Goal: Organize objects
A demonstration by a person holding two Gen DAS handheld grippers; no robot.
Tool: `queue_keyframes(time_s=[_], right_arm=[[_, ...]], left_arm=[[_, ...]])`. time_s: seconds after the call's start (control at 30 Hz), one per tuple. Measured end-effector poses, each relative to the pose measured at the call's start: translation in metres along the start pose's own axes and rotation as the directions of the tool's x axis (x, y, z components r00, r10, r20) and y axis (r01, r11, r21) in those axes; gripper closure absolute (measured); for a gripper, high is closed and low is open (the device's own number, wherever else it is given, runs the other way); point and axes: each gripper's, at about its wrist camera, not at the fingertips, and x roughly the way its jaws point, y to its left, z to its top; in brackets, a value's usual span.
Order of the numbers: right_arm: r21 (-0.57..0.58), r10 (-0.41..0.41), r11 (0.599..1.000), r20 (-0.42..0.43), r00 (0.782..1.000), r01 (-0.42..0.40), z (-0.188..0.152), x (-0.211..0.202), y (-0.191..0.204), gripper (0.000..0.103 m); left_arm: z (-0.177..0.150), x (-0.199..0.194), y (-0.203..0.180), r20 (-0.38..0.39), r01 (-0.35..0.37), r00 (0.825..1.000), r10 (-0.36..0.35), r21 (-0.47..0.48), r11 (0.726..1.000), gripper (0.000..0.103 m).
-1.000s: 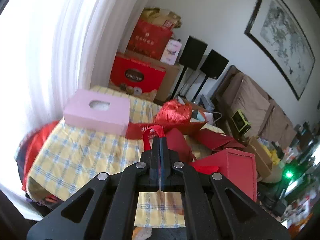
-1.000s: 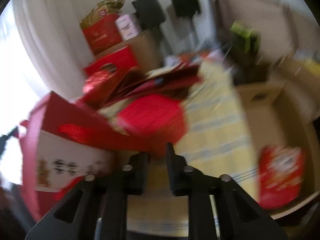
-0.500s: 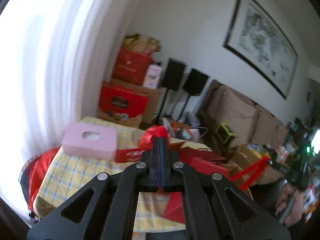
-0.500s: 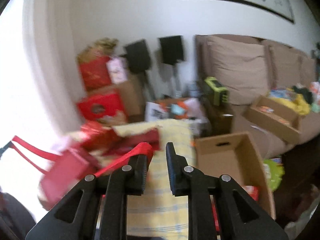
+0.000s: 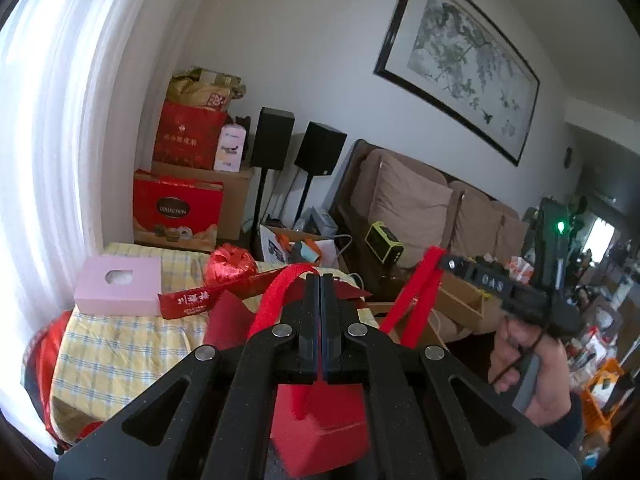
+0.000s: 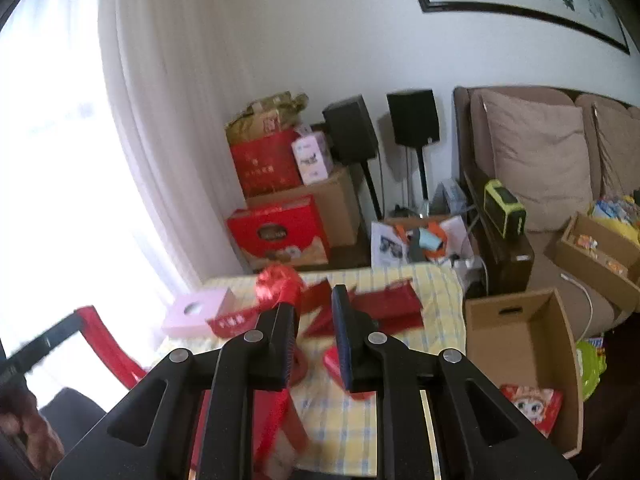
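Hanging between two hand-held tools, a red gift bag [image 5: 320, 420] dangles just below the left gripper [image 5: 321, 280], whose fingers are pressed together on one red ribbon handle [image 5: 276, 300]; the bag's second handle [image 5: 416, 300] runs up to the right gripper [image 5: 450, 263], seen from the left wrist camera at its tip. From the right wrist camera the right gripper [image 6: 314, 300] shows its fingers parted, with red ribbon [image 6: 276, 408] trailing beside the left finger; whether that ribbon is pinched or merely draped cannot be told. The bag is lifted off the surface [image 5: 120, 344], a table under a yellow checked cloth, and has not yet been set anywhere. Left on the cloth are a pink tissue box [image 5: 120, 286], a crumpled red foil ball [image 5: 232, 262], a long red package [image 5: 200, 300] with gold characters and several loose red card pieces [image 6: 384, 308]. An open cardboard box [image 6: 520, 360] stands on the floor just beside the table, holding a small printed packet [image 6: 528, 408]. By this evidence the tidying is at an early stage, with most items still unsorted.
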Motion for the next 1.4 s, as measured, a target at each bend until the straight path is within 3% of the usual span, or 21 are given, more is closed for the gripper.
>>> queue_keyframes(time_s=[0.1,0.27,0.43,0.57,0.63,0.77,0.87,1.07,1.17,1.27,1.3,1.4], right_arm=[[-0.033,0.002,0.999,0.004,1.0,-0.002,0.011,0.0,0.006,0.086],[-0.03,0.01,1.0,0.017,1.0,-0.01,0.014,-0.002,0.004,0.086],[0.012,0.033,0.999,-0.009,0.999,-0.033,0.009,0.008,-0.007,0.084],[0.039,0.047,0.998,-0.055,0.997,-0.044,-0.007,0.017,-0.016,0.084],[0.059,0.051,0.997,-0.079,0.996,-0.046,-0.017,0.02,-0.024,0.084],[0.13,0.092,0.989,-0.153,0.984,-0.072,-0.04,0.024,-0.044,0.082],[0.114,0.103,0.99,-0.238,0.966,-0.078,-0.058,0.029,-0.047,0.069],[0.127,0.15,0.986,-0.347,0.926,-0.112,-0.092,0.042,-0.049,0.053],[0.145,0.167,0.982,-0.391,0.905,-0.119,-0.104,0.053,-0.05,0.052],[0.184,0.208,0.972,-0.396,0.894,-0.145,-0.111,0.059,-0.053,0.044],[0.197,0.221,0.968,-0.396,0.891,-0.152,-0.113,0.06,-0.055,0.04],[0.245,0.276,0.951,-0.395,0.876,-0.189,-0.121,0.064,-0.058,0.033]], left_arm=[[-0.001,0.003,0.007,0.006,-0.021,1.0,0.021,-0.019,1.0,0.102],[-0.008,0.011,0.016,-0.015,0.001,1.0,-0.002,-0.037,0.999,0.102],[-0.018,0.026,0.006,-0.067,0.038,0.997,-0.037,0.005,0.999,0.102],[-0.032,0.047,0.009,-0.134,0.047,0.99,-0.05,-0.019,0.999,0.102],[-0.04,0.059,0.011,-0.188,0.064,0.98,-0.071,-0.041,0.997,0.102],[-0.054,0.078,0.009,-0.289,0.149,0.943,-0.166,-0.08,0.986,0.102],[-0.064,0.092,0.004,-0.345,0.177,0.917,-0.2,-0.097,0.979,0.101],[-0.082,0.105,0.001,-0.405,0.154,0.895,-0.187,-0.112,0.982,0.075],[-0.088,0.109,0.007,-0.412,0.133,0.894,-0.178,-0.135,0.982,0.06],[-0.095,0.118,0.013,-0.443,0.139,0.874,-0.201,-0.169,0.976,0.039],[-0.099,0.122,0.013,-0.463,0.161,0.857,-0.229,-0.181,0.97,0.037],[-0.11,0.132,0.012,-0.474,0.192,0.836,-0.275,-0.217,0.957,0.037]])
